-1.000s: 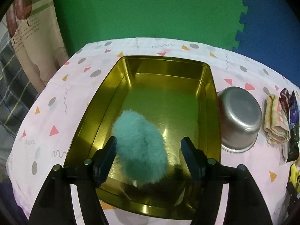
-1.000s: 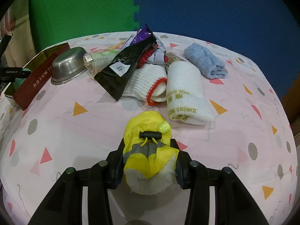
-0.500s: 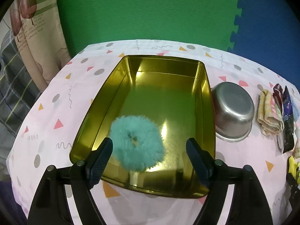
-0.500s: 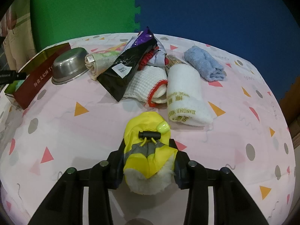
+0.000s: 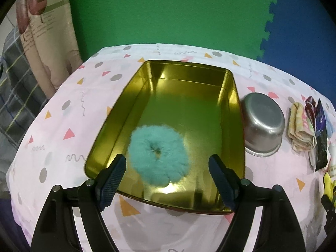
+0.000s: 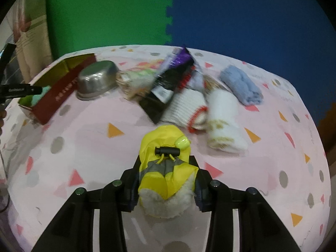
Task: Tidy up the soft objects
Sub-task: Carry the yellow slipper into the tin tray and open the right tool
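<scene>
Gripper-wise, the left gripper (image 5: 167, 169) hangs with its jaws well apart above the near end of the gold tin (image 5: 227, 96), nothing between the pads; I judge it has no further business with the teal fluffy ring (image 5: 158, 154), which lies flat on the tin's floor near the front wall. That tin seems to be the collecting place for soft things: a deep rectangular box, mirror-bright inside, dark red outside, standing on the worktop (image 6: 84, 142) under a pale pink cloth with triangles and dots. Just beside the tin sits a steel bowl (image 5: 262, 124), hard and dull-shiny, upside down. Beyond the bowl, away from the tin, lies the unsorted heap: a rolled white towel (image 6: 225, 121), a ribbed white cloth with red edging (image 6: 187, 107), a folded blue cloth (image 6: 241, 85), a glossy black packet (image 6: 166, 90). The right gripper (image 6: 167, 180) is clamped on a yellow pouch (image 6: 166, 168), well away from the tin: slick nylon with grey panels, a black cord stopper and fleecy white lining bulging below. Squeezed mid-body, it looks ready for carrying to the tin.
</scene>
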`<state>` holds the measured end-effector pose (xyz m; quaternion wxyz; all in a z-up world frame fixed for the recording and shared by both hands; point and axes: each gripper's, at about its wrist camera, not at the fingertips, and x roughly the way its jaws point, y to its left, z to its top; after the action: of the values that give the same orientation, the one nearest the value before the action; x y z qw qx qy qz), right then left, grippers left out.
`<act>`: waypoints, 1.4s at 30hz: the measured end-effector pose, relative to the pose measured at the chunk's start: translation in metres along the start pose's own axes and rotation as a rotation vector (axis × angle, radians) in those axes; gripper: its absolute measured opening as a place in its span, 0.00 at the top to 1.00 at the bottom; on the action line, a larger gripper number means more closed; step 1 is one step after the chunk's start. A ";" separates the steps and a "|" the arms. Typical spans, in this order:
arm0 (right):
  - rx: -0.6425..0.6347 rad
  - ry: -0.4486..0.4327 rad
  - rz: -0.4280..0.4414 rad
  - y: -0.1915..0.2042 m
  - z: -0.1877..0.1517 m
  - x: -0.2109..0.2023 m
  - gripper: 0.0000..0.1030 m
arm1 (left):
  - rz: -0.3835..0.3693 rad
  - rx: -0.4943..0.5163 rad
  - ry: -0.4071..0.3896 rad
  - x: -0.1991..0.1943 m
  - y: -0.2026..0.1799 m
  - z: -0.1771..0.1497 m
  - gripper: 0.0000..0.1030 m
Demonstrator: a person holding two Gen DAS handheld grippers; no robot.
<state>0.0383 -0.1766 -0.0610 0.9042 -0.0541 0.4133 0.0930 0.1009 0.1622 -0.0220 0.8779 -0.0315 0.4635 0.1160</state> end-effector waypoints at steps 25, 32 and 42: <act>-0.305 -0.099 0.306 0.214 0.114 0.018 0.60 | 0.125 -0.177 -0.046 -0.017 0.078 -0.003 0.21; -0.349 -0.090 0.306 0.252 0.137 0.038 0.60 | 0.128 -0.260 -0.036 -0.014 0.102 -0.002 0.20; -0.318 -0.046 0.270 0.265 0.156 0.075 0.58 | 0.118 -0.248 -0.037 -0.013 0.100 -0.002 0.20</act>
<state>0.1453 0.1193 -0.0219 0.8728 -0.1380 0.3762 0.2784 0.0691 0.2566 -0.0071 0.8673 -0.1104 0.4305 0.2241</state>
